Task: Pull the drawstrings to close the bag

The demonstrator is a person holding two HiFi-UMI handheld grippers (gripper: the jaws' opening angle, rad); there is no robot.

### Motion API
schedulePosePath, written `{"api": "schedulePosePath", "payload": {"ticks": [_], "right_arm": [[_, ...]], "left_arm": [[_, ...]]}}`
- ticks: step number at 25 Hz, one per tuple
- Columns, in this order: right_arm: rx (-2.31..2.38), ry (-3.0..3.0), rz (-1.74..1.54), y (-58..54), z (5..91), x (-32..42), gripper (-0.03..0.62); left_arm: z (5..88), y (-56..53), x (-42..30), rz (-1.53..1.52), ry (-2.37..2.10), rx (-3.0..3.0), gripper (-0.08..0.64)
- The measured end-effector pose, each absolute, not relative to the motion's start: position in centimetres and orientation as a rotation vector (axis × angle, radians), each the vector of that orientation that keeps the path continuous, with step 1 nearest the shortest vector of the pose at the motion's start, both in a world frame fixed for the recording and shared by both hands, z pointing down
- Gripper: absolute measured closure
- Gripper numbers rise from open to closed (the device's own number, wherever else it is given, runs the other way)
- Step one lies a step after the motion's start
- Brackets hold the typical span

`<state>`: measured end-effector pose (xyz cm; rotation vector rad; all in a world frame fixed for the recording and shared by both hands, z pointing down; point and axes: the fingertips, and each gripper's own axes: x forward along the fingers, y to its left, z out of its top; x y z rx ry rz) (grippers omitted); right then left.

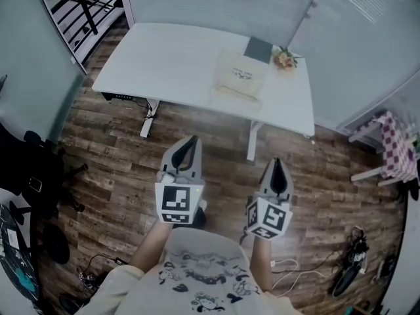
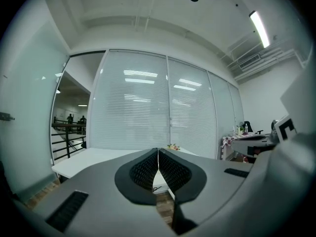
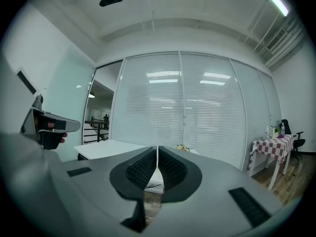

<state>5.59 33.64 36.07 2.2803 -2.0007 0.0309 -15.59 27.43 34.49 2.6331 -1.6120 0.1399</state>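
I was at the approach: the bag (image 1: 240,77) lay on the far table (image 1: 164,58), well apart from my left gripper (image 1: 191,143) and right gripper (image 1: 278,166), both pinched together and empty. The next move, I judged, called for reaching its drawstrings with jaws parted.

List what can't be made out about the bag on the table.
Drawstrings: in the head view the bag on the table is too small and blurred to show cords or an open mouth.
Left gripper view: the shut left gripper covers nearly all of the bag.
Right gripper view: the shut right gripper does likewise.
Flat grey thing behind the bag: too small to identify.
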Motion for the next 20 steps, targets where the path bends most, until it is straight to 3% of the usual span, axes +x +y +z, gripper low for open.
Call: {"api": "schedulePosePath", "payload": {"ticks": [20], "right_arm": [[2.269,-1.925,0.155,19.6,39.6,8.6,0.571]], "left_arm": [[38.3,13.2,-13.5,0.242,-1.551,2.585,0.515]]}}
